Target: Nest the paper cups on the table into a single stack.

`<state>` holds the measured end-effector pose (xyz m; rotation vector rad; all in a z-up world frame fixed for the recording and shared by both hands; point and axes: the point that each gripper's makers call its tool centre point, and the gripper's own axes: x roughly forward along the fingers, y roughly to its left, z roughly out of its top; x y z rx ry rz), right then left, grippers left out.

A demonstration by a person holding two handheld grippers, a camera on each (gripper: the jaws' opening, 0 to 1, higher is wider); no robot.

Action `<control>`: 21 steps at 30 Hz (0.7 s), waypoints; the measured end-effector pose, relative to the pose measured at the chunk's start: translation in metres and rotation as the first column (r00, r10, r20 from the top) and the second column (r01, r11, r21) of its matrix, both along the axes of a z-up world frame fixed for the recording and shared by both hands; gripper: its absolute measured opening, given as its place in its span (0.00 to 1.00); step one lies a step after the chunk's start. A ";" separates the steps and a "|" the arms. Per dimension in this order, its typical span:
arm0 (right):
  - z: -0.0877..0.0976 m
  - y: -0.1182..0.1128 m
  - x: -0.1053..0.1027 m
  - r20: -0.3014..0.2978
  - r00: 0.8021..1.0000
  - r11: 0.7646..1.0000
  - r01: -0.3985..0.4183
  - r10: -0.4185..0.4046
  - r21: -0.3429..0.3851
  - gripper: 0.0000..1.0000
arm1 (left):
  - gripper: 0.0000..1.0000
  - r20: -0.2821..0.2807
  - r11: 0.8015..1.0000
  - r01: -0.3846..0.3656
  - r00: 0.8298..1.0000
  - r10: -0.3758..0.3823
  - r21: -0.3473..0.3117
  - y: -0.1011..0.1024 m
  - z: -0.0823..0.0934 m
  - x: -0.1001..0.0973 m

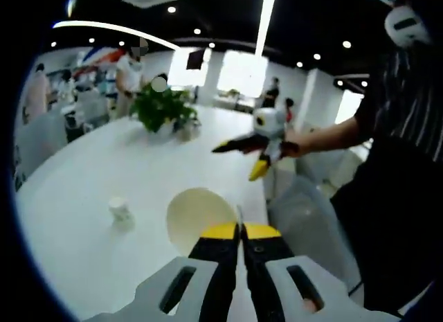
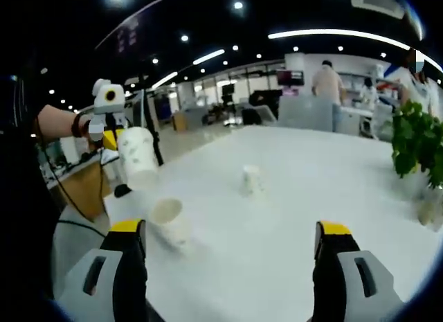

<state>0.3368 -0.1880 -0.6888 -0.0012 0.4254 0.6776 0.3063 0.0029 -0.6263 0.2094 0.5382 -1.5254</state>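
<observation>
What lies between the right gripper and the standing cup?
Only bare table separates the right gripper from the standing cup, in the right gripper view; a tipped cup lies aside.

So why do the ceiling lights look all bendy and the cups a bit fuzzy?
Left gripper view: the fisheye lens curves the ceiling light strips, and the held cup is soft from closeness. Right gripper view: the table edge bows; the lying cup looks slightly blurred.

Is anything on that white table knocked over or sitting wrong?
Yes. One paper cup lies tipped on its side on the white table, mouth facing the open right gripper. Another cup stands further back. The left gripper holds a third cup in the air. Nothing looks spilled.
</observation>
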 end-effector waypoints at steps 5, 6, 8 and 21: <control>-0.002 -0.001 -0.001 -0.007 1.000 1.000 0.008 -0.008 0.005 0.99 | 0.00 0.060 0.995 0.012 0.998 -0.018 0.102 0.004 -0.010 0.007; -0.002 -0.001 -0.002 -0.007 1.000 1.000 0.010 -0.010 0.007 0.99 | 0.00 0.063 0.995 0.017 0.998 -0.022 0.094 0.002 -0.008 0.007; -0.003 -0.002 -0.003 -0.011 1.000 1.000 0.015 -0.015 0.018 0.99 | 0.00 0.078 0.995 0.016 0.997 -0.023 0.097 0.002 -0.005 0.010; -0.008 -0.001 -0.007 -0.027 1.000 1.000 0.016 -0.015 0.026 0.99 | 0.00 0.128 0.964 0.116 0.980 -0.150 0.240 0.001 -0.019 0.004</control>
